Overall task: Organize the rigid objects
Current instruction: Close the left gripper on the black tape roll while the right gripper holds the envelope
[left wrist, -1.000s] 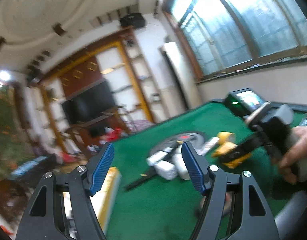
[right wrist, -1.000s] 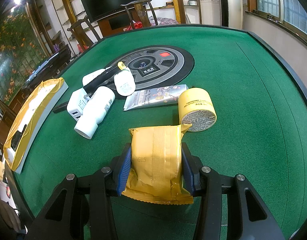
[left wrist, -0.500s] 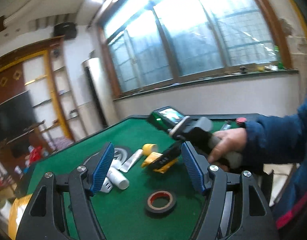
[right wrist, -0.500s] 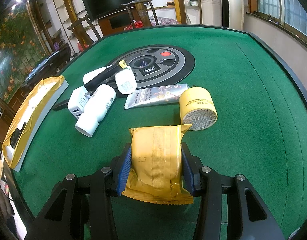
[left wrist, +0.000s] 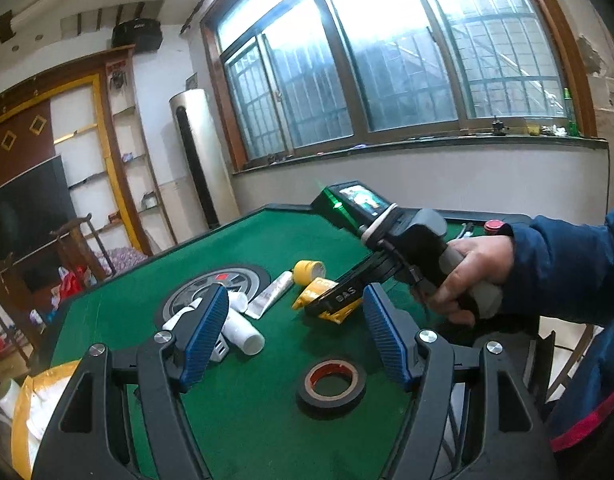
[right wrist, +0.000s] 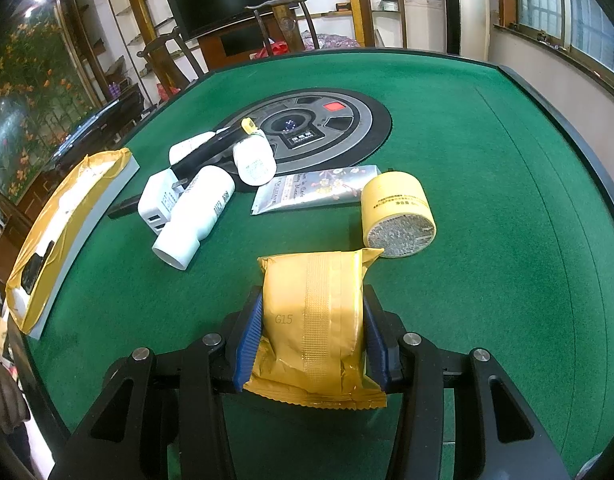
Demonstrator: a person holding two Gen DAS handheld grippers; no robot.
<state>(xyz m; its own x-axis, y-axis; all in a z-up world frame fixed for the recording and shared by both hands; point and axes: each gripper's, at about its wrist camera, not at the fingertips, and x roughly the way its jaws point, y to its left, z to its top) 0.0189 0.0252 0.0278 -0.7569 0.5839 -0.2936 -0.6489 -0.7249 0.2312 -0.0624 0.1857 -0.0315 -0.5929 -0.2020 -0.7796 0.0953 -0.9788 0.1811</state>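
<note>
Green felt is covering the game table [right wrist: 487, 184], with a round grey control panel [right wrist: 331, 120] sitting at its centre and tall barred windows glowing behind. At the far left edge, a grey tray [right wrist: 87, 220] lined with yellow wrapping is lying along the rim. Next to it, a white charger plug [right wrist: 159, 204] is resting against a white bottle [right wrist: 199, 216], with 2 more white bottles and a black stick piled just behind. Further right, a silver tube [right wrist: 315, 192] is lying flat, touching a yellow round tin [right wrist: 399, 216] tipped on its side.

From the left wrist view, the left gripper [left wrist: 295, 332] is hovering with its 2 blue pads standing wide apart and nothing between them; a roll of black tape [left wrist: 332, 384] is lying on the felt below. The right gripper [right wrist: 313, 332] is clamping a yellow snack packet [right wrist: 315, 320] between its pads, just above the felt near the tin. A hand [left wrist: 467, 276] in a blue sleeve is gripping its handle.
</note>
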